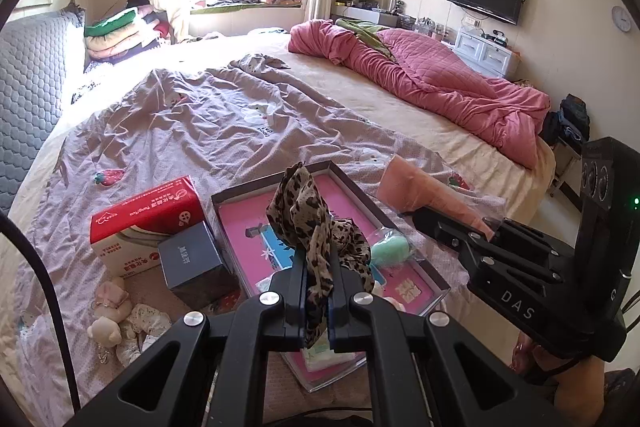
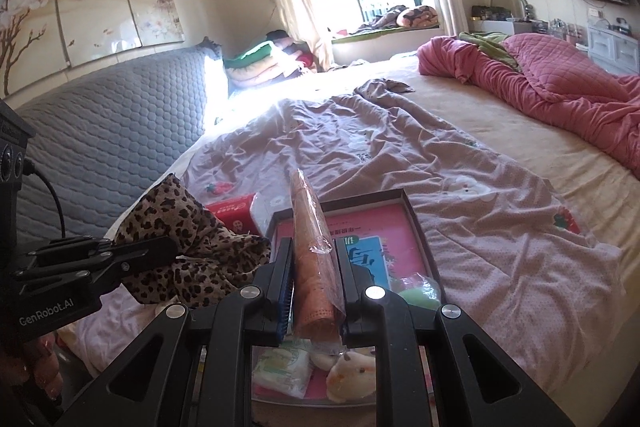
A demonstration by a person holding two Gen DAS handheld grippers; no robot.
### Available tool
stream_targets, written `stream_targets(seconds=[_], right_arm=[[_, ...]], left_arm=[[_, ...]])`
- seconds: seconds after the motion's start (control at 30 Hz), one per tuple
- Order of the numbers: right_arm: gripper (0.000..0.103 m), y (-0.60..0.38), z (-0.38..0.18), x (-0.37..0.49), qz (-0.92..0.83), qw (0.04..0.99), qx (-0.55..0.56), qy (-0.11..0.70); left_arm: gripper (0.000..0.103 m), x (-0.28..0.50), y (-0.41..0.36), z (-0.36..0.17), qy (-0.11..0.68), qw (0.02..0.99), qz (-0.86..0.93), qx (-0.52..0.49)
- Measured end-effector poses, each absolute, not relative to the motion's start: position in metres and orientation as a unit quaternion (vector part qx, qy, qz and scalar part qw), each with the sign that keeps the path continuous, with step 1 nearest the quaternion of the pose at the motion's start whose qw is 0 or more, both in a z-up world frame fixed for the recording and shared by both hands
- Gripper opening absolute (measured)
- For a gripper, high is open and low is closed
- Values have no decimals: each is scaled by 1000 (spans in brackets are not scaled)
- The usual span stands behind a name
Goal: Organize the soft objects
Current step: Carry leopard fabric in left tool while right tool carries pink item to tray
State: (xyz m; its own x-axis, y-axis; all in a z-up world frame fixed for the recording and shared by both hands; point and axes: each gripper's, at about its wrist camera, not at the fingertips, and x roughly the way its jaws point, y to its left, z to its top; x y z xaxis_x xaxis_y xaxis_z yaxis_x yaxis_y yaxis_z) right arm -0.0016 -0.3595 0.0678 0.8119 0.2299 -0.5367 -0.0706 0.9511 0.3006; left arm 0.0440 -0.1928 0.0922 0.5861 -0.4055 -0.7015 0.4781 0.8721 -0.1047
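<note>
Left claw point(image 1: 316, 301): pinching leopard-print scarf point(image 1: 316, 227).
Right claw point(image 2: 314, 291): pinching plastic-wrapped orange cloth point(image 2: 312, 251).
Tray point(image 1: 432, 277): pink-lined; holds green pouch point(image 1: 390, 251), tissue packet point(image 2: 280, 367), plush toy point(image 2: 350, 373).

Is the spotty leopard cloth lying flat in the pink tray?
No, the left gripper pinches the leopard cloth, lifting it above the pink tray.

The leopard-print scarf point(image 1: 316, 227) is thin, limp cloth, and the salmon cloth point(image 2: 316, 267) sits in a clear, glossy plastic wrapper (crinkled at the end). The 2 grippers, left point(image 1: 316, 301) and right point(image 2: 314, 291), are matt black plastic with shiny metal screws. The bedsheet point(image 1: 192, 123) is wrinkled matt cotton-like cloth.
</note>
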Motion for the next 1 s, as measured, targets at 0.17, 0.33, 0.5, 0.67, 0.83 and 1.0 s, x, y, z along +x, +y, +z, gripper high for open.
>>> stream_targets(seconds=[0.17,0.33,0.5,0.67,0.83,1.0], right_arm=[[18,-362,60,0,77,940,139,300],[18,-367,49,3,76,937,145,308],[18,-373,39,4,71,935,150,315],[19,-376,31,6,68,932,151,322],[19,-376,23,9,64,931,143,330],[19,-380,14,12,61,928,146,339]], left_arm=[[7,48,-203,77,395,882,-251,57],[7,53,-208,63,411,874,-253,56],[7,56,-215,48,424,866,-259,57],[7,59,-222,34,437,858,-264,60],[7,63,-230,18,451,849,-267,64],[7,67,-235,6,462,842,-269,68]])
